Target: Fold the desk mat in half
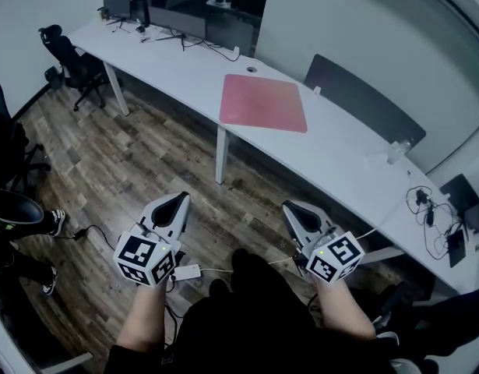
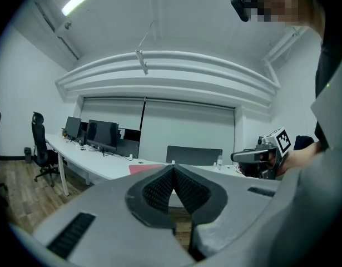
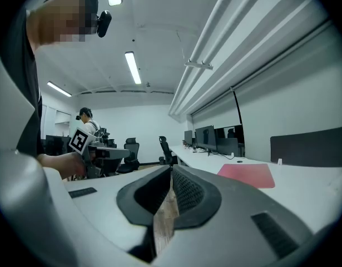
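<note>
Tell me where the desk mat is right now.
In the head view the pink desk mat lies flat on the long white desk, upper centre, left of the dark divider panel.

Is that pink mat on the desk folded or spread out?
Spread out. The pink mat lies as one flat rectangle on the white desk, all four corners showing, with no doubled layer.

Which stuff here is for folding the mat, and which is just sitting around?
For the job: pink desk mat, white desk under it, left tool, right tool.
Just lying about: monitors, office chair, cables.
</note>
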### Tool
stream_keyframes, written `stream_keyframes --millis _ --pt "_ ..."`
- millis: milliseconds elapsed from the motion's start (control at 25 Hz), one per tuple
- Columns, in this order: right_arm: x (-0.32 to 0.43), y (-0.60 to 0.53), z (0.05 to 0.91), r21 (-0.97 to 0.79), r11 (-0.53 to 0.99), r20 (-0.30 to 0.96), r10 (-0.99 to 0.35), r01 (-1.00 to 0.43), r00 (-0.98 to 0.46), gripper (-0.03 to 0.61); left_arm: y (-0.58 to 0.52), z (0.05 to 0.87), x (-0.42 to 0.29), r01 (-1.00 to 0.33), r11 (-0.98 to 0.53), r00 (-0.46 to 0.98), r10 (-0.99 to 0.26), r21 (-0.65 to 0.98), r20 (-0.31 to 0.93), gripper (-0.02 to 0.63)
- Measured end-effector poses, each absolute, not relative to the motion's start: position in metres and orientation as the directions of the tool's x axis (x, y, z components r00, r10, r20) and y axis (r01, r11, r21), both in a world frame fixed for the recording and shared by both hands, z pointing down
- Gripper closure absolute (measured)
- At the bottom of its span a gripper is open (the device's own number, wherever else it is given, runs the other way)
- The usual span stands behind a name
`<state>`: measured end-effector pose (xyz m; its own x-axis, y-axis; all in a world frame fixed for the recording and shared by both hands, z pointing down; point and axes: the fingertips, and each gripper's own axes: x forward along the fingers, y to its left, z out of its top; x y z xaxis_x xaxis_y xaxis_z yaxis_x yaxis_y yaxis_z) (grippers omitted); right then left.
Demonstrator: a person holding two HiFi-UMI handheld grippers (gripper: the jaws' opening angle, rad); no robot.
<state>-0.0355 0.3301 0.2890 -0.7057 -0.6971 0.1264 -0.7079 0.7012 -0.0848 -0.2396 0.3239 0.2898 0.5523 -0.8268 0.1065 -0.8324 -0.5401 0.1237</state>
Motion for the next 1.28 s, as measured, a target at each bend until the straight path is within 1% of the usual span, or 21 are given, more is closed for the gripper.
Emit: stream_keyframes --millis 400,640,840,960,1040,1280 --pt "-0.026 0.268 0.287 -0.075 0.719 0.084 -0.686 -0.691 -0.723 0.569 0.278 0.285 -0.228 -0.841 -0.535 0.54 -0.836 0.081 0.097 0.611" --pt "-0.021 0.201 0.3 -0.092 0.746 0.086 -0.654 -0.66 -0.751 0.569 0.215 0.303 -0.219 -0.859 -0.504 0.511 -0.85 0.087 0.127 0.611" --pt "0.016 0.117 0.313 -0.103 0.748 0.107 -0.647 -0.656 -0.755 0.569 0.135 0.316 -0.182 -0.864 -0.499 0.502 -0.848 0.063 0.172 0.611" --pt "0.041 0.066 0.306 -0.113 0.75 0.096 -0.645 -0.652 -0.758 0.568 0.085 0.318 -0.15 -0.86 -0.507 0.508 -0.837 0.058 0.204 0.611" --pt "0.058 0.035 0.301 -0.09 0.756 0.096 -0.642 -0.649 -0.761 0.568 0.051 0.316 -0.127 -0.852 -0.522 0.519 -0.826 0.049 0.221 0.611" --pt "0.104 -0.046 0.325 -0.095 0.77 0.147 -0.616 -0.631 -0.774 0.555 -0.03 0.326 -0.08 -0.857 -0.513 0.508 -0.816 0.06 0.275 0.611"
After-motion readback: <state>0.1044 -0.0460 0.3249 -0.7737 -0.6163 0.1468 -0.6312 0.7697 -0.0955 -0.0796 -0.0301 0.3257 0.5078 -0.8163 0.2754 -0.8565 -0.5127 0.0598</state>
